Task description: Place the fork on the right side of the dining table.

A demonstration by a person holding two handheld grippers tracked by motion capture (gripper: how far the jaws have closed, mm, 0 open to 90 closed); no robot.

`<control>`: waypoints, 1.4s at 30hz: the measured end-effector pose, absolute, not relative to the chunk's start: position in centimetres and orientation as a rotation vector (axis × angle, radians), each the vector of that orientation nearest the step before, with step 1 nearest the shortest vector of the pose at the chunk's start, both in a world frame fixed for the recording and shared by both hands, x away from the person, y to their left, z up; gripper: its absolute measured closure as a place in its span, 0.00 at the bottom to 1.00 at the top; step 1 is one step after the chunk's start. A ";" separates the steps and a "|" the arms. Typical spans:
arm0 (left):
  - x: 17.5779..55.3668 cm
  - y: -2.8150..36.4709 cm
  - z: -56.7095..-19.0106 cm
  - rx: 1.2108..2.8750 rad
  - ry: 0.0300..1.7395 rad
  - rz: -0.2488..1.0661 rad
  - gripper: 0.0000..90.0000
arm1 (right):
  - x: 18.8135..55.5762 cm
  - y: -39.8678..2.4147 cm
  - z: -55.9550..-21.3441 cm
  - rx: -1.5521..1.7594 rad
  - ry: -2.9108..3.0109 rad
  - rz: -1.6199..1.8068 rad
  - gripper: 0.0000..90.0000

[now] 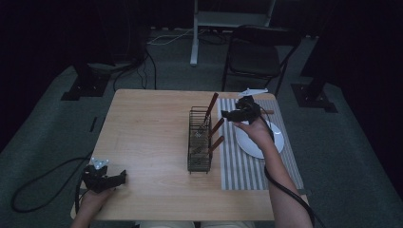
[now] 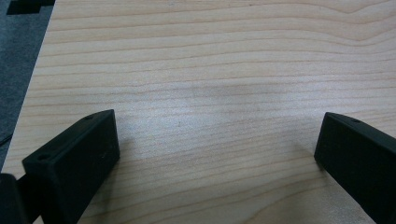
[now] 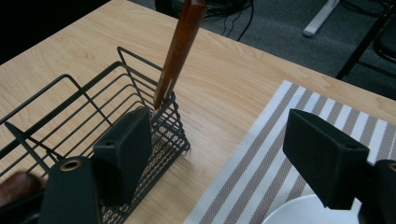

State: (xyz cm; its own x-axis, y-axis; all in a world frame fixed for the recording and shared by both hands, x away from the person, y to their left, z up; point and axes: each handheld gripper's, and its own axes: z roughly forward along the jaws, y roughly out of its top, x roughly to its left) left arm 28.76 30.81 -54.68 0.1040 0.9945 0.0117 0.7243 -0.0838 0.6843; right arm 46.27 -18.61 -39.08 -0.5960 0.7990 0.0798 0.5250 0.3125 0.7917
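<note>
The rack [image 1: 199, 140] stands mid-counter [image 1: 152, 142], long axis running away from the person, brown handles [image 1: 211, 105] leaning up and right toward the mat [image 1: 242, 166] and plate [image 1: 278, 142]. Right gripper [image 1: 228, 115] hovers beside it, fingers [image 3: 126, 154] spread, empty. Left gripper [image 1: 121, 176] sits at the near-left corner, fingers [image 2: 74, 163] spread.

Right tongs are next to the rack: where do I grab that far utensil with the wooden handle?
Probably grip the wooden handle above the wire rack, closing the open right tongs across it from the mat side; it stands tilted clear of the rim, its working end down inside.
</note>
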 end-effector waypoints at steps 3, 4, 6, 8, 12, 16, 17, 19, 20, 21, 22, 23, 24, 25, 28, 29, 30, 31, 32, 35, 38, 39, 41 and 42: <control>28.8 30.8 -54.7 1.865 1.673 0.675 0.00 | 46.6 -18.1 -39.0 1.177 2.270 1.165 0.27; 28.8 30.8 -54.7 1.865 1.673 0.675 0.00 | 46.7 -17.9 -39.0 1.176 2.270 1.168 0.29; 28.8 30.8 -54.7 1.866 1.673 0.675 0.00 | 46.9 -17.7 -38.8 1.177 2.271 1.185 0.29; 28.8 30.8 -54.7 1.865 1.673 0.675 0.00 | 47.0 -17.4 -38.6 1.170 2.275 1.191 0.29; 28.8 30.8 -54.7 1.865 1.673 0.675 0.00 | 47.5 -16.6 -38.5 1.156 2.286 1.181 0.30; 28.8 30.8 -54.7 1.865 1.673 0.675 0.00 | 48.0 -15.7 -38.8 1.151 2.304 1.167 0.32; 28.8 30.8 -54.7 1.865 1.673 0.675 0.00 | 48.2 -15.5 -38.9 1.149 2.308 1.173 0.34; 28.8 30.8 -54.7 1.866 1.673 0.675 0.00 | 48.4 -15.2 -39.1 1.141 2.320 1.172 0.36; 28.8 30.8 -54.7 1.866 1.673 0.675 0.00 | 48.5 -15.0 -39.1 1.140 2.325 1.168 0.36; 28.8 30.8 -54.7 1.866 1.673 0.675 0.00 | 48.7 -14.8 -39.2 1.143 2.325 1.164 0.36; 28.8 30.8 -54.7 1.866 1.673 0.675 0.00 | 48.9 -14.7 -39.3 1.142 2.329 1.165 0.37; 28.8 30.8 -54.7 1.865 1.673 0.675 0.00 | 49.1 -14.6 -39.3 1.147 2.332 1.168 0.37; 28.8 30.8 -54.7 1.865 1.673 0.675 0.00 | 49.3 -14.5 -39.4 1.152 2.331 1.171 0.38; 28.8 30.8 -54.7 1.866 1.673 0.675 0.00 | 49.6 -14.4 -39.4 1.154 2.335 1.170 0.39; 28.8 30.8 -54.7 1.865 1.673 0.675 0.00 | 50.1 -14.0 -39.5 1.157 2.338 1.171 0.40; 28.8 30.8 -54.7 1.865 1.673 0.675 0.00 | 50.2 -13.9 -39.5 1.159 2.341 1.174 0.41; 28.8 30.8 -54.7 1.866 1.673 0.675 0.00 | 50.4 -13.8 -39.5 1.159 2.342 1.173 0.42; 28.8 30.8 -54.7 1.866 1.673 0.675 0.00 | 50.5 -13.7 -39.6 1.161 2.345 1.170 0.44; 28.8 30.8 -54.7 1.865 1.673 0.675 0.00 | 50.6 -13.6 -39.6 1.162 2.349 1.171 0.45; 28.8 30.8 -54.7 1.866 1.673 0.675 0.00 | 50.8 -13.5 -39.8 1.171 2.353 1.180 0.49; 28.8 30.8 -54.7 1.865 1.673 0.675 0.00 | 51.1 -13.7 -40.1 1.195 2.368 1.223 0.59; 28.8 30.8 -54.7 1.865 1.673 0.675 0.00 | 51.1 -13.7 -40.1 1.195 2.368 1.223 0.59; 28.8 30.8 -54.7 1.865 1.673 0.675 0.00 | 51.1 -13.8 -40.3 1.195 2.393 1.263 0.67; 28.8 30.8 -54.7 1.866 1.673 0.675 0.00 | 51.1 -13.8 -40.3 1.191 2.400 1.274 0.70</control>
State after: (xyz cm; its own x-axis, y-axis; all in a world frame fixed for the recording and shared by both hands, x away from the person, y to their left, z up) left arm 28.76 30.80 -54.68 0.1038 0.9945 0.0120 0.7242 -0.0838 0.6844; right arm 51.10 -13.82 -40.31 -0.6648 0.7193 0.2014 0.5698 0.3139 0.7595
